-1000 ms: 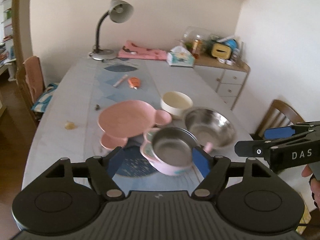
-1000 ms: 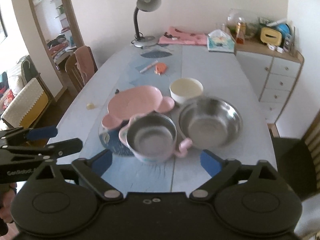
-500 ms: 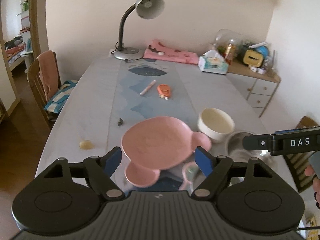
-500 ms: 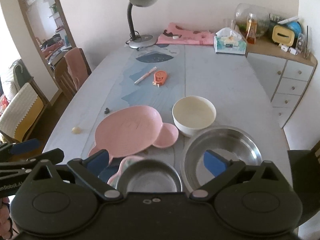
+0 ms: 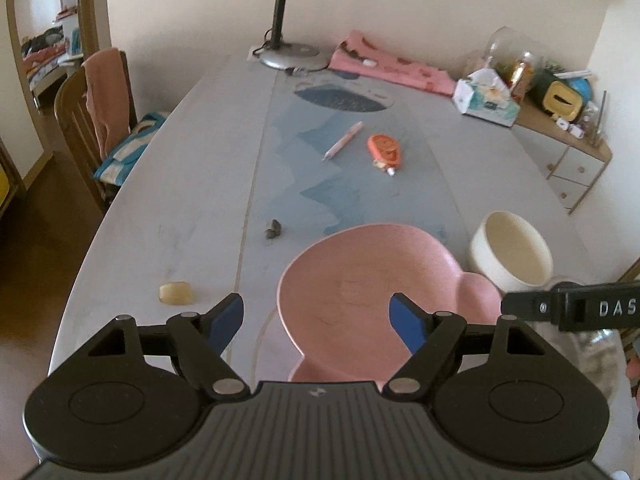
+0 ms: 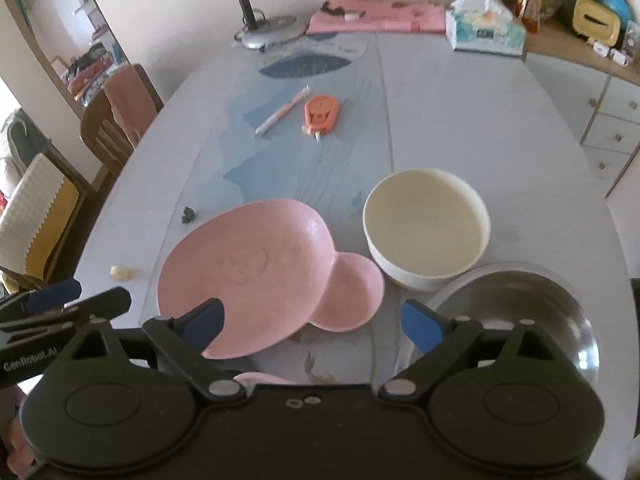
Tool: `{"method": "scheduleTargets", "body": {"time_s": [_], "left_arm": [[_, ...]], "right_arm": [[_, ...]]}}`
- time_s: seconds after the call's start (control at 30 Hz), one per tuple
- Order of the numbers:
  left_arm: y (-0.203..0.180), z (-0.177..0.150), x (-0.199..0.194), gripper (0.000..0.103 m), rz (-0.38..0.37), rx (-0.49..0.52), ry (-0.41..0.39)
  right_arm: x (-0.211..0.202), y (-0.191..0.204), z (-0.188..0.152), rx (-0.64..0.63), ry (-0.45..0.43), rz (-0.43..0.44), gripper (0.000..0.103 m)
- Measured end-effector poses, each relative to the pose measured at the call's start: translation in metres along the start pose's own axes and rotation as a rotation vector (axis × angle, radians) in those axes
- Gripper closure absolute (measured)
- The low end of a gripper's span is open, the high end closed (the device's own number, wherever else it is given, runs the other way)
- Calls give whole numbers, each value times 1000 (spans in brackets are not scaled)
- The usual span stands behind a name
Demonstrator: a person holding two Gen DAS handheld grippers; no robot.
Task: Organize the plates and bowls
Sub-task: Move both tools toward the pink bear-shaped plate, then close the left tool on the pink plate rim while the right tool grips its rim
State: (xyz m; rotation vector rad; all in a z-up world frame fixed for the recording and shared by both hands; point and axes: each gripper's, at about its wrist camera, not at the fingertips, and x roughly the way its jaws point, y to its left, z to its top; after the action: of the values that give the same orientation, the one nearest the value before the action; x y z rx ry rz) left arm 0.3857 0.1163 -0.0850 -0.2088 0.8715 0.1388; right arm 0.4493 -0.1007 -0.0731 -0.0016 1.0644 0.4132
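On the table (image 6: 460, 128), near its close end, lies a pink plate (image 6: 256, 268) with two round ear-shaped lobes, and just beside it on the right stands a cream bowl (image 6: 426, 228), which is empty. In front of the cream bowl, at the right, a steel bowl (image 6: 516, 308) sits very near to it; I cannot tell if the two rims are touching. The left hand-held gripper (image 5: 316, 316) hangs above the near part of the pink plate with its blue pads wide apart, and nothing is held between them. The right hand-held gripper (image 6: 312, 320) is over the place where the plate's small lobe meets the table, its jaws are closing but the pads are well apart and they press on nothing. Further back on the table are a pink pen (image 6: 282, 111) and an orange tape dispenser (image 6: 321, 114), close to one another. At the far end stand a desk lamp (image 5: 290, 52), a folded pink cloth (image 6: 376, 16) and a tissue box (image 6: 486, 32).
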Motion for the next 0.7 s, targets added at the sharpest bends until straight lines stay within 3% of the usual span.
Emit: {"method": "scheduleTargets", "body": {"time_s": [0.17,0.43,0.53,0.63,0.7], "left_arm": [[7,5,23,23,13,-9,30],[11,7,53,24,26,8,78],[11,7,64,37,29,15,104],[14,6,74,41,23,-10,134],[16,6,81,52,24,-21,156]], "right_arm": [[23,3,4,-18,57,-11,23],[44,-1,10,-13,97,-67,28],[48,-8,13,11,99,-85,32],[51,-13,13,23,111,-81,35],[51,-14,12,21,111,-82,36]]}}
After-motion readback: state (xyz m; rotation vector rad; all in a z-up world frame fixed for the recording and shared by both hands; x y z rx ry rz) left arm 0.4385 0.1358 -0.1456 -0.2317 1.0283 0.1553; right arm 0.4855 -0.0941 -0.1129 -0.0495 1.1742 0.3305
